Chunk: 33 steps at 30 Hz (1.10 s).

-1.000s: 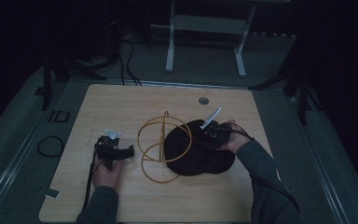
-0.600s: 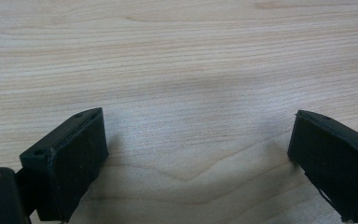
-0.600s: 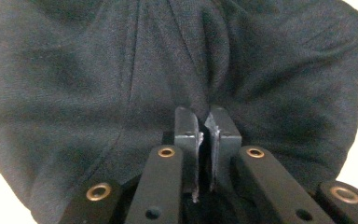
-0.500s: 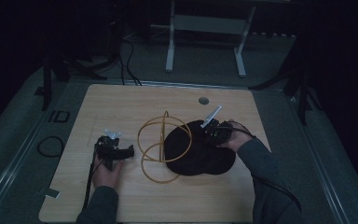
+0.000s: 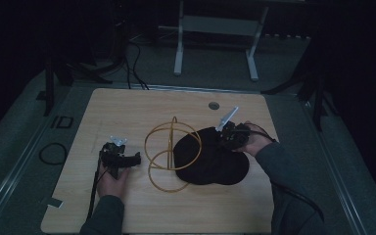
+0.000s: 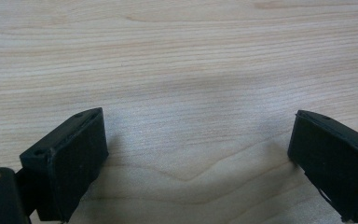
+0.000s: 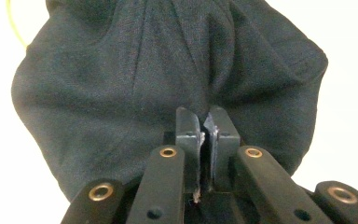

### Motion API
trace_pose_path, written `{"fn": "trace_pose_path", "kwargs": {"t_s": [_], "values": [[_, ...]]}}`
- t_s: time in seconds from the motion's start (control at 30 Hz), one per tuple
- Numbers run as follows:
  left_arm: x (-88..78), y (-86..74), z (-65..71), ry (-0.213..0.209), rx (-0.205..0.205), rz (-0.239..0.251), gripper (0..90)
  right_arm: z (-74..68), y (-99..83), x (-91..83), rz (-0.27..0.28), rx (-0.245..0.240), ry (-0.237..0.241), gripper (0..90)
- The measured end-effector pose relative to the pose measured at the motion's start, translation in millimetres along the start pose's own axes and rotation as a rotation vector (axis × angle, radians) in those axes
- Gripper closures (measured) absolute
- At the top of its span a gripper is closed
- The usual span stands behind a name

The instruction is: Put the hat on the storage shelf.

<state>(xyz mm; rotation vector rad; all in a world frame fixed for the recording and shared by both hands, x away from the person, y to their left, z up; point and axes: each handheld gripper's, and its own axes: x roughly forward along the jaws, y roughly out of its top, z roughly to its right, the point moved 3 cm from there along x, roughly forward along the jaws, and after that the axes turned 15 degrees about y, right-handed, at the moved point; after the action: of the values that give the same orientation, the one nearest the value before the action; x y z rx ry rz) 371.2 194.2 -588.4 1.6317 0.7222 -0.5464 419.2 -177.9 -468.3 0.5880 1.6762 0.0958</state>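
Black knit cloth (image 7: pixel 168 79) is pinched tight between the right gripper's (image 7: pixel 207 122) fingers (image 7: pixel 186 128), which are clamped nearly together on a gathered fold of it, so the fabric bunches into pleats right above the tips. In the high view that right gripper (image 5: pixel 227 138) sits at the upper right edge of the dark cloth (image 5: pixel 210 159), which lies spread in a rounded heap on the desk (image 5: pixel 127 107). A yellow wire frame (image 5: pixel 171 152) made of looped rings stands just left of the cloth, its right side touching or overlapping the fabric edge. Can't tell whether it's a basket of some kind; nothing sits inside the loops.

Over on the left, the left gripper (image 5: pixel 127 159) rests low on the desk, well apart from the cloth. Its fingers (image 6: pixel 70 158) are spread wide with only bare pale wood grain between them, holding nothing.
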Motion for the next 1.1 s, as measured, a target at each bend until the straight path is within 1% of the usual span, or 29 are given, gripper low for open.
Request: {"fn": "trace_pose_path", "kwargs": {"t_s": [0.17, 0.3, 0.33, 0.43, 0.53, 0.57, 0.63, 0.73, 0.93, 1.1], "values": [[0.0, 0.0, 0.0, 0.0, 0.0, 0.0, 4.2, -2.6, -0.2, -8.8, -0.004, -0.015, -0.003, 85.3], [0.0, 0.0, 0.0, 0.0, 0.0, -0.001, 4.2, -4.1, -0.2, -18.9, 0.018, -0.017, -0.004, 85.4], [0.0, 0.0, -0.1, 0.0, 0.001, -0.001, 4.2, -4.9, -0.5, -21.2, 0.018, -0.018, 0.0, 85.5], [0.0, 0.0, 0.0, 0.0, 0.001, -0.001, 4.2, -6.1, -1.5, -27.2, 0.012, -0.025, -0.008, 85.5], [-0.1, 0.0, -0.1, 0.0, 0.001, -0.001, 4.2, -7.3, -2.5, -33.1, 0.013, -0.021, -0.008, 85.4], [0.0, 0.0, 0.0, 0.0, 0.001, 0.0, 4.2, -7.7, -3.0, -34.7, 0.013, -0.022, -0.002, 85.5], [0.0, 0.0, 0.0, 0.0, 0.001, -0.001, 4.2, -9.5, -4.1, -37.3, 0.002, -0.026, 0.011, 85.4], [0.0, 0.0, -0.1, 0.0, 0.001, -0.001, 4.2, -11.9, -5.1, -40.6, -0.018, -0.029, 0.015, 85.5], [0.0, 0.0, -0.1, 0.0, 0.001, -0.001, 4.2, -14.4, -5.7, -49.0, -0.034, -0.036, 0.011, 85.4], [-0.1, 0.0, -0.1, -0.001, 0.001, -0.002, 4.2, -16.3, -4.9, -56.0, -0.043, -0.048, -0.002, 85.4]]}}
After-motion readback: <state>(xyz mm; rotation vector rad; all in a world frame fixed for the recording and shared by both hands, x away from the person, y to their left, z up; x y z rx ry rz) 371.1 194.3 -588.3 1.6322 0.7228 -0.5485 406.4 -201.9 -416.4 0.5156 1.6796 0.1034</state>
